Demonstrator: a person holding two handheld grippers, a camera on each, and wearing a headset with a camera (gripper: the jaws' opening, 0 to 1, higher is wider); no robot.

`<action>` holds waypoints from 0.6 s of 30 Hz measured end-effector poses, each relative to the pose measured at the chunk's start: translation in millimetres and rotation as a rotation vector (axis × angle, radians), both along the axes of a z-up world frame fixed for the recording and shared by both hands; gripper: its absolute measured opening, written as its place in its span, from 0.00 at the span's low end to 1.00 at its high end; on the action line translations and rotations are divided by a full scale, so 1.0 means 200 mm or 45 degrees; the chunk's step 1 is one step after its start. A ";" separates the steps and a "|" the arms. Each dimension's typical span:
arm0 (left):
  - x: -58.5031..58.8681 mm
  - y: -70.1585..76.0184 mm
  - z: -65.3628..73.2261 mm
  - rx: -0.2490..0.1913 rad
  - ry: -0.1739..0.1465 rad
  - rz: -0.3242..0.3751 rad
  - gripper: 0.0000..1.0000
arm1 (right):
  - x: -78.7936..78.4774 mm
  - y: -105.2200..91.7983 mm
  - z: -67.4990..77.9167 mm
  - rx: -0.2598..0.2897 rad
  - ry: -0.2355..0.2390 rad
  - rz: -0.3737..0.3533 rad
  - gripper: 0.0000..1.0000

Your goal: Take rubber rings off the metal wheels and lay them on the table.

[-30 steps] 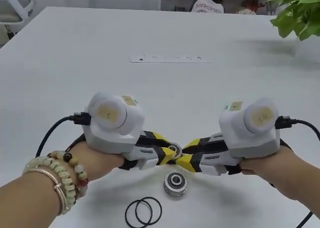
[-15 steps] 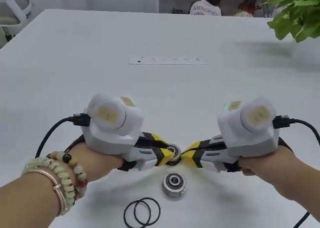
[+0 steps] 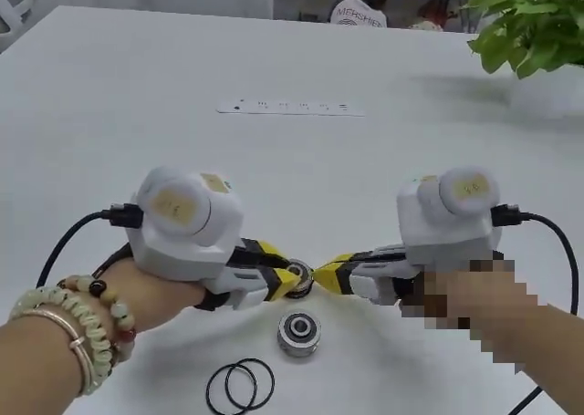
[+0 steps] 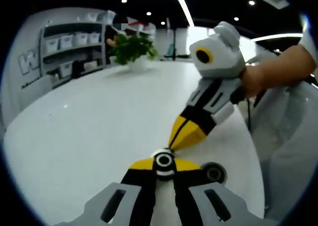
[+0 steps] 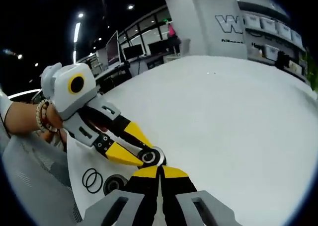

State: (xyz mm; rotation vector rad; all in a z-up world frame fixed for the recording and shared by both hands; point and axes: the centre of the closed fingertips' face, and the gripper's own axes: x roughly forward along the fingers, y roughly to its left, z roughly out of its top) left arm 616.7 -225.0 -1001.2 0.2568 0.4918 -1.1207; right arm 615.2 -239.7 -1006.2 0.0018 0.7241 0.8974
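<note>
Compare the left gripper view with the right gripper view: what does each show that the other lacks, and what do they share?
Left gripper view: the right hand-held gripper seen whole, gripped by a hand. Right gripper view: the left hand-held gripper seen whole, a beaded bracelet, two loose rubber rings. Shared: the clamped metal wheel, a second wheel lying on the white table.

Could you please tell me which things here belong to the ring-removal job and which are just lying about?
Job in hand:
metal wheel clamped in the left claw, with the right claw at its rim
second metal wheel on the table
two black rubber rings beside it

Lying about:
power strip
potted plant
</note>
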 end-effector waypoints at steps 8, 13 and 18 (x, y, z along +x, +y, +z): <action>0.00 0.00 0.00 0.002 -0.002 0.003 0.13 | 0.00 0.01 0.00 0.016 0.011 -0.019 0.00; 0.00 0.00 0.00 0.005 -0.005 0.002 0.13 | -0.01 0.02 0.01 0.007 0.015 -0.020 0.00; 0.00 0.01 0.00 0.001 -0.002 0.012 0.13 | -0.01 0.02 0.02 0.008 0.009 -0.022 0.00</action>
